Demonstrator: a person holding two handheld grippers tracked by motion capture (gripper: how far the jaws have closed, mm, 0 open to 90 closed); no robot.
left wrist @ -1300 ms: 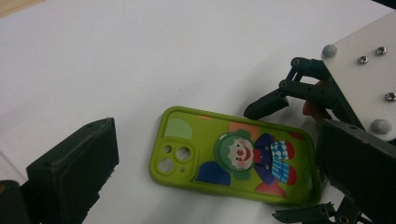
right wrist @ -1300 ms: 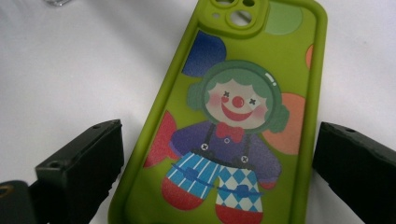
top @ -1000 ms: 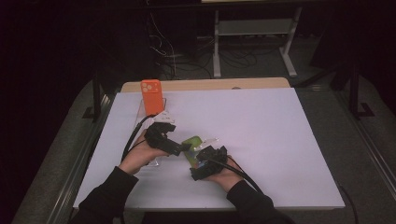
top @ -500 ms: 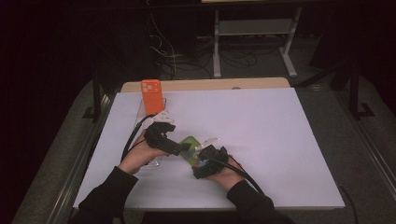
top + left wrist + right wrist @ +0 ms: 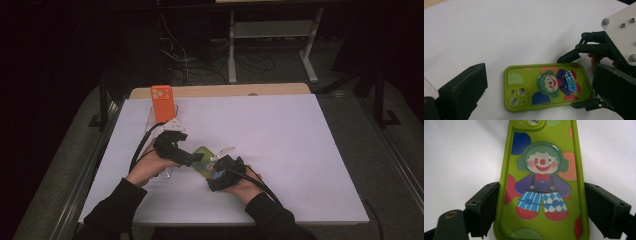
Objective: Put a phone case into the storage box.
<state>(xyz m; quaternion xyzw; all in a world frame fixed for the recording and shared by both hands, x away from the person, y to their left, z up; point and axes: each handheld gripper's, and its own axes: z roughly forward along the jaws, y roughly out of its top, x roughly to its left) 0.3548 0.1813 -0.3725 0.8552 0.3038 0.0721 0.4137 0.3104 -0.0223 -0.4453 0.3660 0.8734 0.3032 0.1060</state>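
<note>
At the desk's [image 5: 300, 150] left, the orange phone [image 5: 162, 103] stands propped in its clear stand, well apart from your work; your left gripper [image 5: 192, 159] hovers beside the green case [image 5: 546, 87] with its fingers [image 5: 464, 92] spread wide and empty; the case lies flat near the desk's front middle, clown side up; your right gripper [image 5: 541, 210] straddles its lower end, fingers [image 5: 484, 207] parted at either edge, the left one seemingly touching the rim, though the gap is hard to judge; closing here on soft silicone could bow the walls and let the case squirt out; lifting by one end may make it droop or twist; the two grippers sit close, so they could knock together.
</note>
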